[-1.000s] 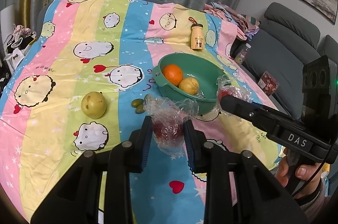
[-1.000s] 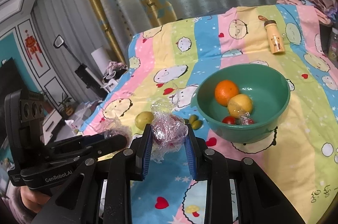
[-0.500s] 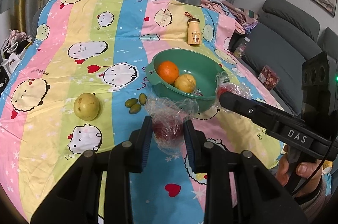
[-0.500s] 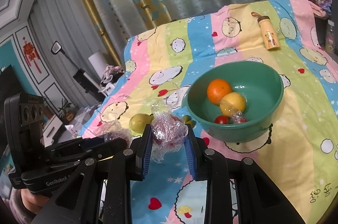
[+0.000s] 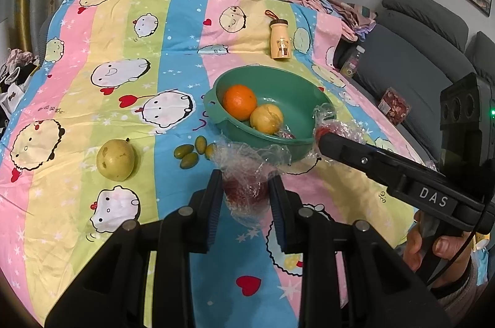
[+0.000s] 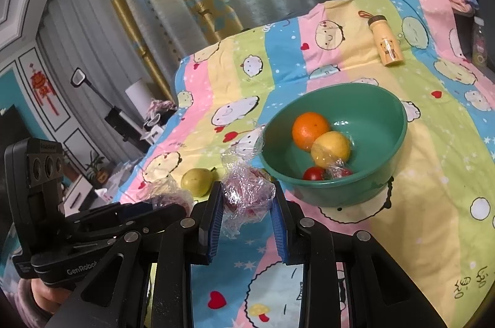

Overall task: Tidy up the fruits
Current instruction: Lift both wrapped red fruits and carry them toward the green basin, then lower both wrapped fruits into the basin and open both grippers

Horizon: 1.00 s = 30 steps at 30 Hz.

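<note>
My left gripper [image 5: 246,181] is shut on a dark red fruit in crinkled plastic wrap [image 5: 246,195], held above the cloth just in front of the green bowl [image 5: 216,114]. My right gripper [image 6: 246,188] is shut on a second wrapped red fruit [image 6: 247,199], close to the bowl's [image 6: 400,117] near left rim. The bowl holds an orange [image 6: 310,127], a yellow fruit [image 6: 330,150], a tomato [image 6: 312,174] and a small wrapped red piece [image 6: 340,170]. A pear [image 5: 116,160] and several green olives [image 5: 188,156] lie on the cloth left of the bowl.
A striped cartoon cloth [image 5: 92,49] covers the table. A small yellow bottle [image 5: 279,40] lies behind the bowl. A grey sofa [image 5: 417,49] with a red packet stands at the right, folded clothes are at the far corner, and curtains hang behind.
Both grippers have drifted a little with their wrapped fruits still held. The bowl and pear sit slightly further left in both views. Neither grip has changed.
</note>
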Each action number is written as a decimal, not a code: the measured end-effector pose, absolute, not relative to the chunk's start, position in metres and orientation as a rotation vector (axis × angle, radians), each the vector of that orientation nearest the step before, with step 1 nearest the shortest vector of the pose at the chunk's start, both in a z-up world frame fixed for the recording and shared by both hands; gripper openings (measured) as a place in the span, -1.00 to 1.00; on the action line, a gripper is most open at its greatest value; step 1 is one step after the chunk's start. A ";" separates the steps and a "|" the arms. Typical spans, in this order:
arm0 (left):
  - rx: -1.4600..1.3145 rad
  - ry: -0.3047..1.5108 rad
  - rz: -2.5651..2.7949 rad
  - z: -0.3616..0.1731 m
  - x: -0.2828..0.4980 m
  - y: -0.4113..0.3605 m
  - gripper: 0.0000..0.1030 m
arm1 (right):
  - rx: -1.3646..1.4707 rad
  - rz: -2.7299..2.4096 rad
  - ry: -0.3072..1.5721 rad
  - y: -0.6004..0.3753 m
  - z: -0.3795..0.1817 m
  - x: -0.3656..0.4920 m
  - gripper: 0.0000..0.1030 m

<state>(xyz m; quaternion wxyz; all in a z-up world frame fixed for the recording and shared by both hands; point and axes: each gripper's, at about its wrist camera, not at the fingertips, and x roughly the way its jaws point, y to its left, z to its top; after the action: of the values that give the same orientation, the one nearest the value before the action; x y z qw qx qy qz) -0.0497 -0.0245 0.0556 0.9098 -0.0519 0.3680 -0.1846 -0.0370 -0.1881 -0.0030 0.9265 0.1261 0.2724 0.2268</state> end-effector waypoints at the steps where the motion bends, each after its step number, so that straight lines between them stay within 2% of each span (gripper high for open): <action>1: -0.105 0.760 -0.382 0.055 -0.049 -0.026 -0.43 | 0.261 0.465 0.559 -0.189 -0.003 -0.036 -0.40; 30: -0.036 0.763 -0.420 0.056 0.002 -0.059 -0.43 | 0.344 0.378 0.540 -0.235 -0.015 -0.008 -0.40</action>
<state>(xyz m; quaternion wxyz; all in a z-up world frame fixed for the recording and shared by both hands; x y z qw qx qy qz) 0.0020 -0.0588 0.0558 0.9065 -0.0175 0.3694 -0.2035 -0.0075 -0.2346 -0.0147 0.9317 0.1681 0.2640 0.1845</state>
